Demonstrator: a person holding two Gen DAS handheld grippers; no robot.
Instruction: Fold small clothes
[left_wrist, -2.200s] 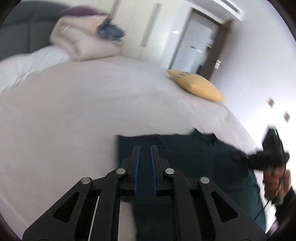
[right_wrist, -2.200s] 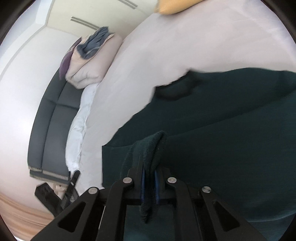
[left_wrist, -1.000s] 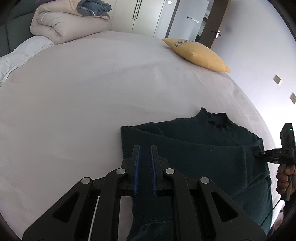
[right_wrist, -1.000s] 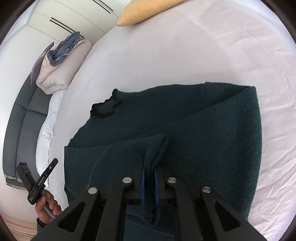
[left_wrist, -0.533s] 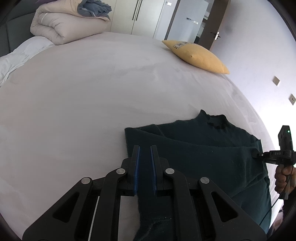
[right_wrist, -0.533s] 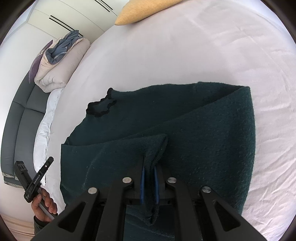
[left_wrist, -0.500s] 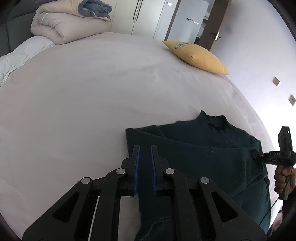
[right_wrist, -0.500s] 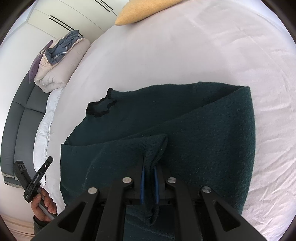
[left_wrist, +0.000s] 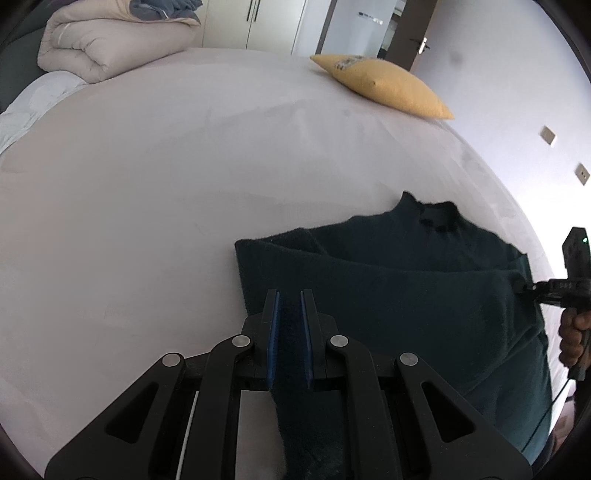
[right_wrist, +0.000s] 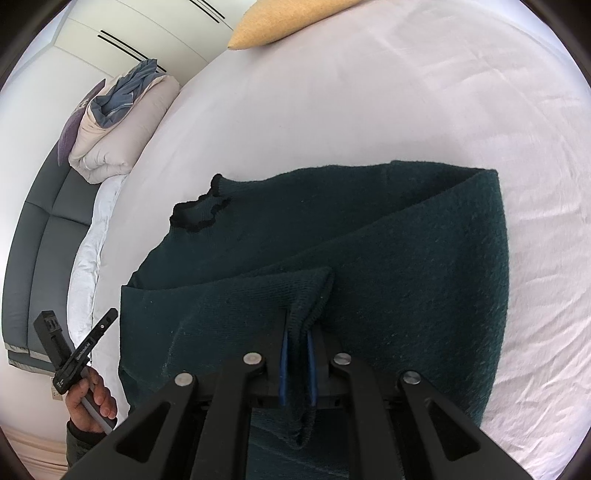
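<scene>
On the white bed (left_wrist: 155, 192), we pinch the dark green sweater's (right_wrist: 406, 266) folded edge in both the left tool (left_wrist: 290, 306) and right tool (right_wrist: 297, 332).

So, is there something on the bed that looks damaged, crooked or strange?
Nothing looks damaged or spilled. The dark green sweater lies half folded on the bed sheet, its lower edge pinched by the left gripper and the right gripper. The fold line runs slanted, not yet squared.
</scene>
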